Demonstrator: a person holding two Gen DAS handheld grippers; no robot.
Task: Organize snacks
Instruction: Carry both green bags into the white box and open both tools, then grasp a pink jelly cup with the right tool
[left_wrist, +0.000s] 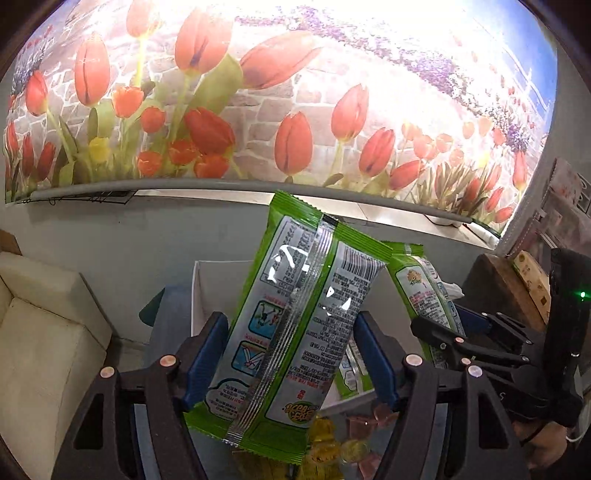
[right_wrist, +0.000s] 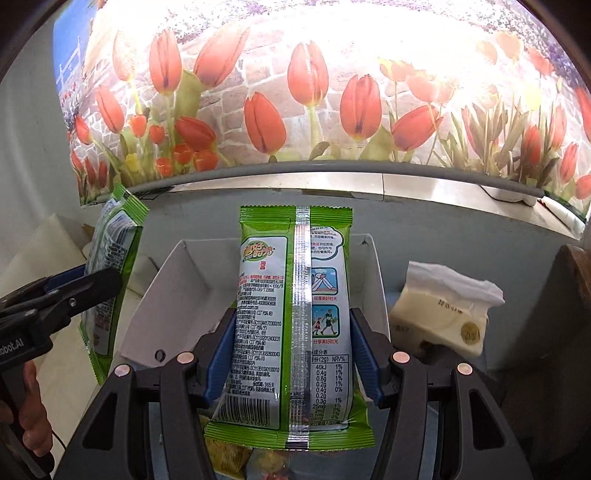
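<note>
Two green snack packets in the air, one per gripper, both above a white box (right_wrist: 192, 280) that sits against the grey wall under a tulip mural (right_wrist: 306, 96).

Left gripper (left_wrist: 291, 354): jaws about half spread, blue pads closed on the long edges of the left packet (left_wrist: 291, 310). The packet leans to the right, printed back and silver seam toward the camera, its lower end hanging below the pads.

Right gripper (right_wrist: 293, 354): jaws somewhat narrower, pads pressed on both long edges of the right packet (right_wrist: 295, 317). This one stands upright and square, seam running straight up the middle.

Handling, as a judgement: the packets look light, air-puffed and glossy. The film is probably slippery and the contents likely brittle, so a hard squeeze could crush them or pop the seal. The side-edge hold around mid-length looks sensible; the flat crimped ends would be the firmer alternative. The left packet's tilt suggests it could pivot between the pads.

Small wrapped sweets (left_wrist: 325, 446), yellow and pink, lie on the surface below the left gripper. A tissue pack (right_wrist: 443, 306) rests just to the right of the box. A pale cushion (left_wrist: 44, 325) is at far left.
</note>
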